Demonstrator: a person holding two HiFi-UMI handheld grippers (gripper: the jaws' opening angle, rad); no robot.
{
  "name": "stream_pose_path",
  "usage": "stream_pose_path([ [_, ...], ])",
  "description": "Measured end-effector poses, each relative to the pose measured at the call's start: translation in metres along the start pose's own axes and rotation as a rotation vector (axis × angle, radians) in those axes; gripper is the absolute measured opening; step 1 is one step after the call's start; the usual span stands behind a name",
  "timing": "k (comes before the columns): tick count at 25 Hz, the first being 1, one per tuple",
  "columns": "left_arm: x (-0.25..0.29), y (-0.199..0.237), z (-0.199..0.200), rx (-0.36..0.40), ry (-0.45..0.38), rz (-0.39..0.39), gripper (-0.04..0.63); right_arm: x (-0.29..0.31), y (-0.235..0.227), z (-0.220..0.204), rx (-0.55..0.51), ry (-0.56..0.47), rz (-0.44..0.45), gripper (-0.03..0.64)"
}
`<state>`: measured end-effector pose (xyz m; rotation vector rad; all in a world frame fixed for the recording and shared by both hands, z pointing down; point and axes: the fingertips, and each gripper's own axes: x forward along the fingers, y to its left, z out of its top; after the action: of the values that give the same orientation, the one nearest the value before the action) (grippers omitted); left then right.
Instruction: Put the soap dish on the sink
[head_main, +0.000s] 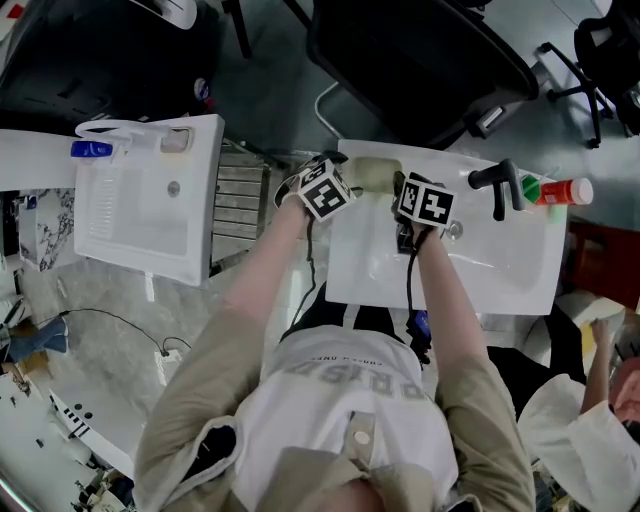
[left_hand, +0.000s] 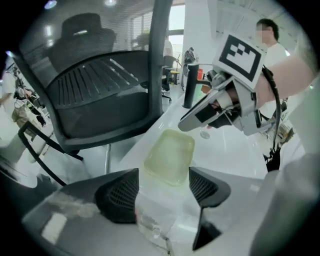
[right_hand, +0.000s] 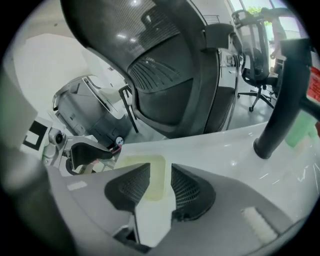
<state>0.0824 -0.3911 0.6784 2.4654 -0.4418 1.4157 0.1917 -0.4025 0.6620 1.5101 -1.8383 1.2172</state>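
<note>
Soap dish (head_main: 372, 173): pale yellow-green, lying flat on the sink (head_main: 500, 270), on the far edge of the rim near its far-left corner.

Left tool (head_main: 345, 168): released. In the left gripper view the jaws stand wide apart, and the dish (left_hand: 170, 155) lies on the white rim (left_hand: 235, 155) just ahead of the tool (left_hand: 162, 175). Its near end reaches in between the jaw tips, and neither pad presses on it.

Right tool (head_main: 400, 187): reaches in from the dish's right, jaws pointing at it. In the right gripper view the jaws (right_hand: 160, 170) are nearly together, with a narrow gap and nothing pinched. The dish (right_hand: 135, 161) shows just beyond them and through the gap. From the left gripper view, the right tool (left_hand: 200, 117) hangs just over the dish's far end; I cannot tell whether it touches.

Black tap (head_main: 500, 185) stands on the far edge, to the right. Bottles (head_main: 555, 190) lie at the far-right corner. A dark chair (left_hand: 100, 95) stands behind the sink. A second sink (head_main: 150, 195) stands to the left.
</note>
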Motion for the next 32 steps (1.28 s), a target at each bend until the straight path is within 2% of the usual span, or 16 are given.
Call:
stream_pose_path([
  [6,-0.042,0.008,0.026,-0.048,-0.174,0.123,0.328,-0.032,0.014,0.026,0.034,-0.183,0.103,0.137],
  [8,-0.061,0.008,0.036,-0.074,-0.255,0.175,0.328,-0.047,0.017,0.033,0.022,-0.243,0.122,0.137],
  [11,-0.092,0.004,0.051,-0.13,-0.385,0.238,0.328,-0.075,0.025,0.043,-0.033,-0.343,0.136,0.135],
  [15,-0.136,-0.009,0.069,-0.167,-0.53,0.304,0.328,-0.121,0.039,0.054,-0.137,-0.485,0.137,0.135],
  [19,-0.173,-0.03,0.08,-0.191,-0.647,0.332,0.27,-0.166,0.059,0.057,-0.252,-0.595,0.135,0.131],
  [24,-0.222,-0.053,0.088,-0.237,-0.796,0.414,0.223,-0.22,0.084,0.055,-0.304,-0.714,0.16,0.11],
  [27,-0.242,-0.064,0.085,-0.242,-0.855,0.47,0.165,-0.248,0.098,0.051,-0.352,-0.777,0.143,0.088],
  [30,-0.257,-0.077,0.084,-0.226,-0.889,0.491,0.14,-0.271,0.107,0.046,-0.406,-0.831,0.099,0.061],
  [32,-0.264,-0.086,0.086,-0.195,-0.892,0.501,0.138,-0.285,0.111,0.043,-0.428,-0.87,0.069,0.012],
])
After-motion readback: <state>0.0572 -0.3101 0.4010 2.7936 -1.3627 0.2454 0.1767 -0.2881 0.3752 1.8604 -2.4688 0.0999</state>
